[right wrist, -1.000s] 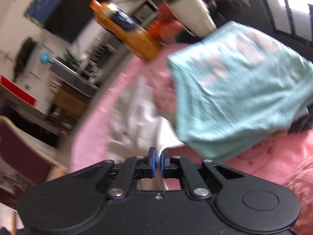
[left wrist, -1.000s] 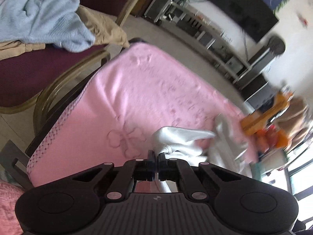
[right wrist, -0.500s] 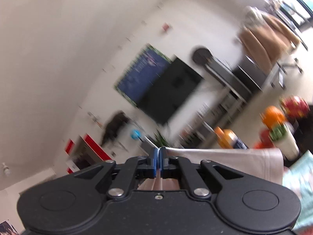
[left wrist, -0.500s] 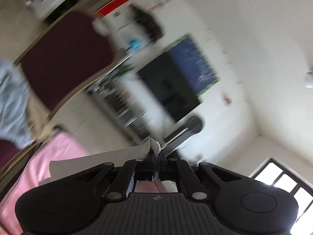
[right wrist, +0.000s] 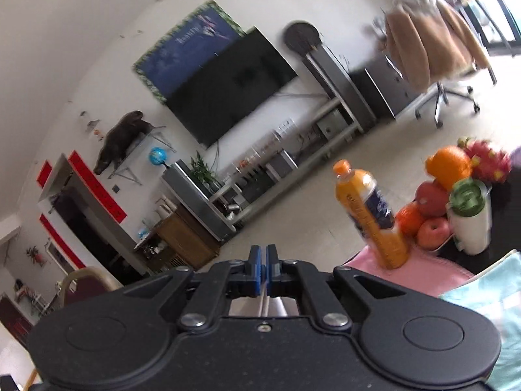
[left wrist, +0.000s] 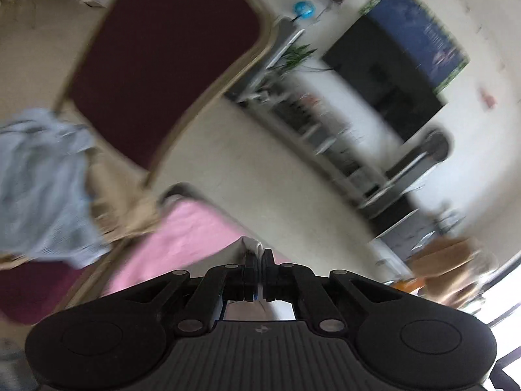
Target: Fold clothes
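Left gripper (left wrist: 259,254) pinches a white garment (left wrist: 252,244) above the pink blanket (left wrist: 182,238); right gripper (right wrist: 263,252) is clamped on pale fabric (right wrist: 276,306) near an orange juice bottle (right wrist: 371,215).

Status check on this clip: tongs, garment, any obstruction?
Left tongs shut on white garment. Right tongs shut, pale cloth just visible beneath. Orange bottle and folded teal garment on the pink cover, right side.

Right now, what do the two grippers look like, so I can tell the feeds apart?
Both are matte black with scissor-like linkages, silver pivot bolts and two round bosses. The left gripper has black fingers and a ribbed housing with a small logo. The right gripper has blue finger pads and a smooth housing with a centre screw.
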`<state>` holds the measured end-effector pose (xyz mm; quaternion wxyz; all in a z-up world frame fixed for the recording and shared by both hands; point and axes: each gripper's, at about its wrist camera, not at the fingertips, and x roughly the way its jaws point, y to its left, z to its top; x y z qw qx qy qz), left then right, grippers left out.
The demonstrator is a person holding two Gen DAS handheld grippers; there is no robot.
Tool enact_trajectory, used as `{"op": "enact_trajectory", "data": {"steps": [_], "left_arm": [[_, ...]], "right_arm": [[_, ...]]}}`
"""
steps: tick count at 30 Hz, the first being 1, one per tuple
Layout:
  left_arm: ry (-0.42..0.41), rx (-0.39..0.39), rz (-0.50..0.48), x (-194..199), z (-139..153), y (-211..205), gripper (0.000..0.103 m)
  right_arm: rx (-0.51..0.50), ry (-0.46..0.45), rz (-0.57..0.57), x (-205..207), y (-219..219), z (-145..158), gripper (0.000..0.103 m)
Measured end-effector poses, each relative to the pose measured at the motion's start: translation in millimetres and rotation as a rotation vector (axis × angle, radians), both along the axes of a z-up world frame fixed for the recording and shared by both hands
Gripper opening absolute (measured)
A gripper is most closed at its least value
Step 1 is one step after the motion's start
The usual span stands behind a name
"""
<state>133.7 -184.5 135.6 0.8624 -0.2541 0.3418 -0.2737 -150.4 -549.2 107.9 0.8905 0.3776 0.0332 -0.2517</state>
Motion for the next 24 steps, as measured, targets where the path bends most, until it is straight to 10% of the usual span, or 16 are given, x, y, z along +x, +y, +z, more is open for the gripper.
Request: {"op": "enact_trajectory", "data": {"steps": [4, 7, 11, 20, 24], "left_arm": [[-0.283, -0.12, -0.005, -19, 70, 16, 0.001], [-0.302, -0.095, -0.023, -27, 71, 20, 0.002], [-0.202, 0.029, -0.035, -30, -1, 4, 0.002], [0.256, 0.404, -0.013, -13, -265, -34, 0.002], [0.302, 0.49, 0.002, -12, -313, -33, 0.005]], "right_arm": [[-0.146, -0.129, -0.029, 0, -4, 51, 0.003], [-0.217, -0.155, -0.023, -16, -8, 64, 0.003], [-0.193, -0.028, 0.012, -27, -6, 17, 0.003], [0.211, 0.461, 0.036, -15, -12, -243, 0.003], [0.344, 0.583, 0.025, -32, -3, -306, 0.003]]}}
